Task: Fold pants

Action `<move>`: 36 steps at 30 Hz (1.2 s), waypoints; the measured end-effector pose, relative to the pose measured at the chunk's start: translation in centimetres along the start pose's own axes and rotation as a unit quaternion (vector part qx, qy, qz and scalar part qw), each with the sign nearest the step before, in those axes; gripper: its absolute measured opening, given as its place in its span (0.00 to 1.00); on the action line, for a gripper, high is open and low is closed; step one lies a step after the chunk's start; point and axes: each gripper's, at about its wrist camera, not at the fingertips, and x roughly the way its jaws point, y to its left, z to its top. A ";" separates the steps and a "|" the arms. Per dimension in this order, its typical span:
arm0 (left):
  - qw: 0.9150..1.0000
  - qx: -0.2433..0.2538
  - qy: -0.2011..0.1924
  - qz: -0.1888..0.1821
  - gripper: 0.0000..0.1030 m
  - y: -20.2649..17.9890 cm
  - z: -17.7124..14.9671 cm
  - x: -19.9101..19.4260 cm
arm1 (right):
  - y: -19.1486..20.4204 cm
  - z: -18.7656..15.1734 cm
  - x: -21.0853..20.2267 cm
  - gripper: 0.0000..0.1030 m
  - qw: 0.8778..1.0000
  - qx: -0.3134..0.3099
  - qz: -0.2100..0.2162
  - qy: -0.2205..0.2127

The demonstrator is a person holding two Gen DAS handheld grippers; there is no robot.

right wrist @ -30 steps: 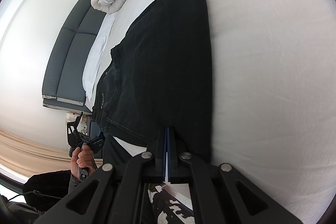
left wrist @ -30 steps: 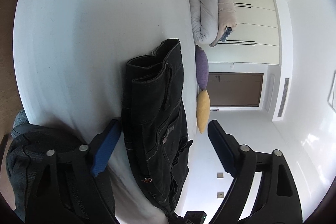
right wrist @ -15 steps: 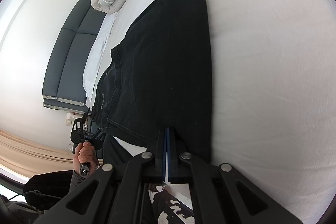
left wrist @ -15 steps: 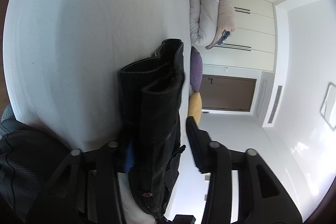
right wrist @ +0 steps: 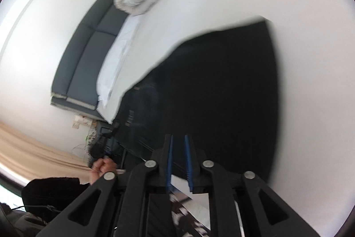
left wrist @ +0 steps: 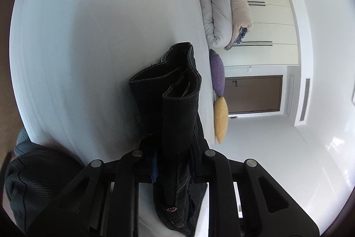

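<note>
The black pants (left wrist: 175,117) lie on the white bed (left wrist: 99,37), folded into a thick bundle, with one end at the edge of the mattress that is nearest to the person. The left gripper (left wrist: 175,161) is closed on this bundle at that edge: the dark fabric fills the space between its two fingers, and only a thin strip of the blue pad shows on one side. From this view the folded layers stand up in front of the camera and their hems form open loops at the far end. In the right wrist view the picture is blurred, but the pants (right wrist: 221,90) are seen as a wide dark shape spread flat on the bed (right wrist: 299,3). The right gripper (right wrist: 178,161) is a little open; there is a narrow gap between its blue pads, and I cannot tell if any fabric is between them. The person's left hand (right wrist: 103,168) shows at the lower left of this view. At the far edge of the bed there are a rolled beige duvet (left wrist: 221,14), a purple pillow (left wrist: 217,72) and a yellow pillow (left wrist: 220,119). A dark grey headboard (right wrist: 88,54) stands against the wall.
</note>
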 end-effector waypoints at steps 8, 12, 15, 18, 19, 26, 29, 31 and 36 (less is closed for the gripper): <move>0.999 0.042 -0.003 0.022 0.16 -2.0 0.0 0.2 | 3.2 5.2 11.6 0.14 0.997 -0.012 -0.001 0.078; 0.995 0.088 -0.003 0.038 0.15 -4.1 0.0 0.2 | 1.5 5.7 15.6 0.14 0.994 0.024 -0.029 0.102; 0.991 0.122 -0.004 0.047 0.14 -5.9 -0.2 0.4 | 0.5 5.1 16.3 0.00 0.994 0.020 -0.044 0.098; 0.986 0.158 -0.006 0.054 0.13 -8.1 -0.6 0.7 | 0.0 4.5 16.2 0.00 0.995 0.016 -0.037 0.090; 0.984 0.168 -0.007 0.054 0.13 -8.9 -0.8 0.8 | -0.1 4.5 16.2 0.00 0.995 0.009 -0.041 0.088; 0.952 0.298 0.001 0.065 0.13 -17.4 -4.3 3.5 | -0.9 3.8 14.2 0.00 0.998 0.013 -0.011 0.063; 0.922 0.382 0.022 0.064 0.13 -22.0 -8.1 5.6 | -2.9 3.5 10.4 0.35 0.996 0.066 0.051 0.030; 0.887 0.453 0.054 0.063 0.13 -25.0 -12.6 8.2 | -4.6 3.0 6.7 0.59 0.990 0.104 0.097 -0.011; 0.769 0.616 0.149 0.089 0.12 -25.8 -25.9 15.2 | -9.2 1.4 -1.1 0.82 0.971 0.167 0.145 -0.087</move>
